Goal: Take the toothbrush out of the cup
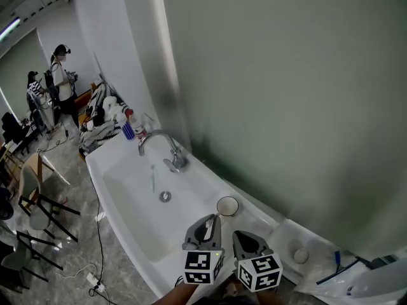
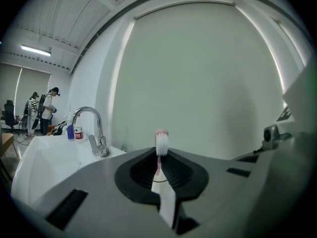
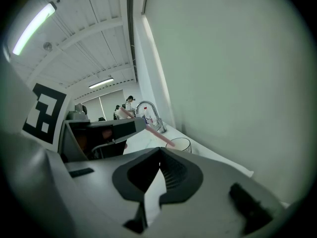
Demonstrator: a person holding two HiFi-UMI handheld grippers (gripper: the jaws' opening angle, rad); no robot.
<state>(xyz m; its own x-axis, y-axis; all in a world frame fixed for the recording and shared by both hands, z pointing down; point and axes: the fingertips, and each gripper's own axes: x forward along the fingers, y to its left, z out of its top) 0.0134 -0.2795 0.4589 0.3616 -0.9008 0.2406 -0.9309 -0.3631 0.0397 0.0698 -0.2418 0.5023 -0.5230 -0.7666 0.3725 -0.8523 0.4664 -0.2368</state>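
Note:
My left gripper [image 1: 205,229] is shut on a pink toothbrush [image 2: 161,144], whose white bristle head sticks up between the jaws. In the right gripper view the pink handle [image 3: 157,133] slants down from the left gripper [image 3: 105,131] to the rim of the clear cup [image 3: 180,144]. I cannot tell whether its end is still inside. The cup [image 1: 227,206] stands on the sink ledge just beyond the left gripper. My right gripper [image 1: 249,241] hovers beside it on the right, and its jaws [image 3: 159,150] are shut with nothing in them.
A white basin [image 1: 121,189] with a chrome faucet [image 1: 169,147] and a drain [image 1: 165,196] lies to the left of the cup. Bottles [image 1: 133,129] crowd the far end. The wall rises close behind. Two people [image 1: 58,75] stand far off at left, near chairs [image 1: 38,199].

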